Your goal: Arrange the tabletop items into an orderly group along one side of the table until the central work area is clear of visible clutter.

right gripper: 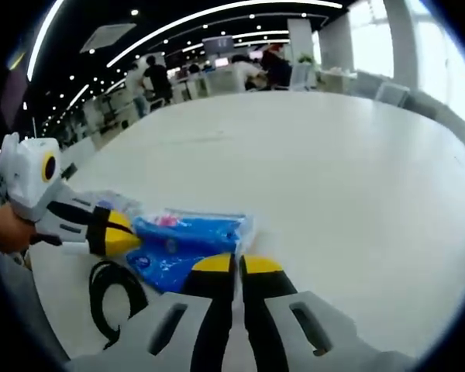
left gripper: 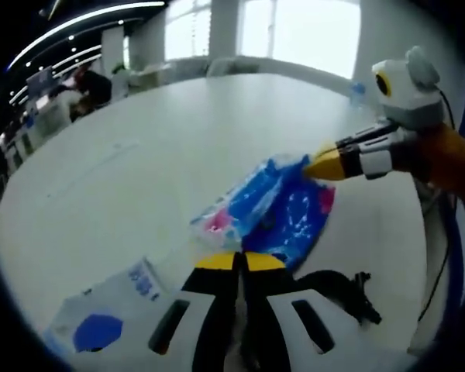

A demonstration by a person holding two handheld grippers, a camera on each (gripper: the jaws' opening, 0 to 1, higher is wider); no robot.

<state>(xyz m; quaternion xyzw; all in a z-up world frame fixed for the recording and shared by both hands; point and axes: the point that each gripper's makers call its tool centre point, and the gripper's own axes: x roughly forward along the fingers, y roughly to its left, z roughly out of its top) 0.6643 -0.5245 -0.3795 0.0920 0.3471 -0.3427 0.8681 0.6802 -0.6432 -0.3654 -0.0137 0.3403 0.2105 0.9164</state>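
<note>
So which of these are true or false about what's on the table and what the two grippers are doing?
1. The blue packet lies on the white table. True.
2. A black cable lies beside the packet. True.
3. The left gripper is wide open. False: its jaws are together.
4. The right gripper touches the packet's edge. True.
5. A red mug stands mid-table. False: no mug there.

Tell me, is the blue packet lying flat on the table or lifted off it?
Lying flat. The blue packet rests on the white table, with both tongs closed at its edges: left tongs, right tongs.
</note>
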